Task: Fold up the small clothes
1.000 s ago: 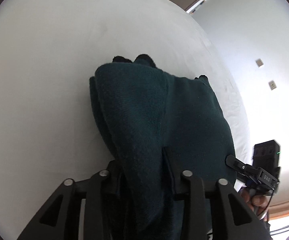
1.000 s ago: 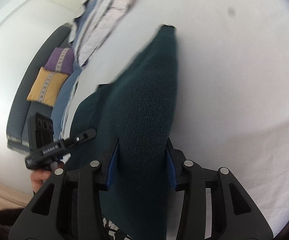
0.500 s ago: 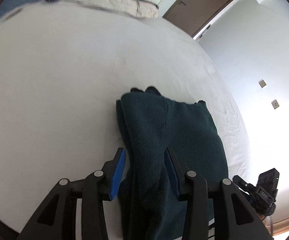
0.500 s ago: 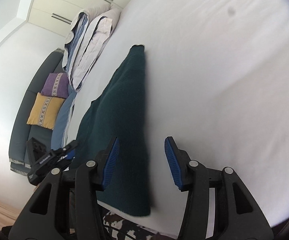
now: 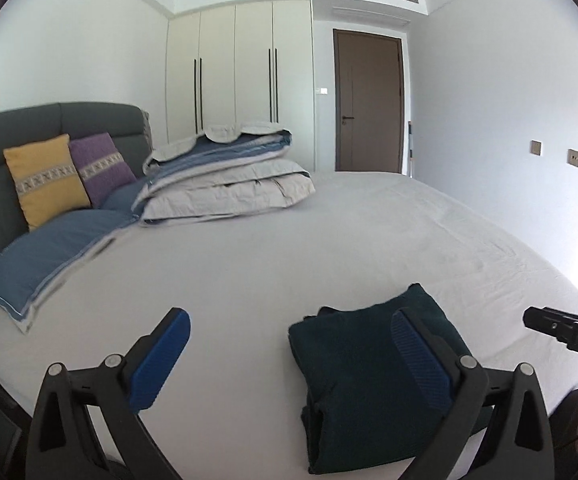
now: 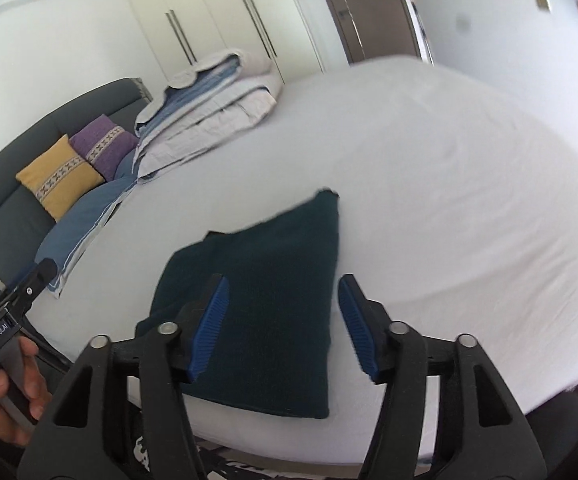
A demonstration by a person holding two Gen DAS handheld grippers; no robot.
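Folded green garment (image 6: 273, 300) flat, long axis toward pillows; both grippers (image 5: 289, 344) (image 6: 283, 312) just spread, empty.

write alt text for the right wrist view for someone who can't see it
A folded dark green garment lies flat on a white bed, below the open, empty right gripper. Behind are a folded duvet, yellow and purple cushions and wardrobes.

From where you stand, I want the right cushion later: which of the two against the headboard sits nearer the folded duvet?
The purple cushion. It leans beside the folded duvet, while the yellow cushion sits on its far side.
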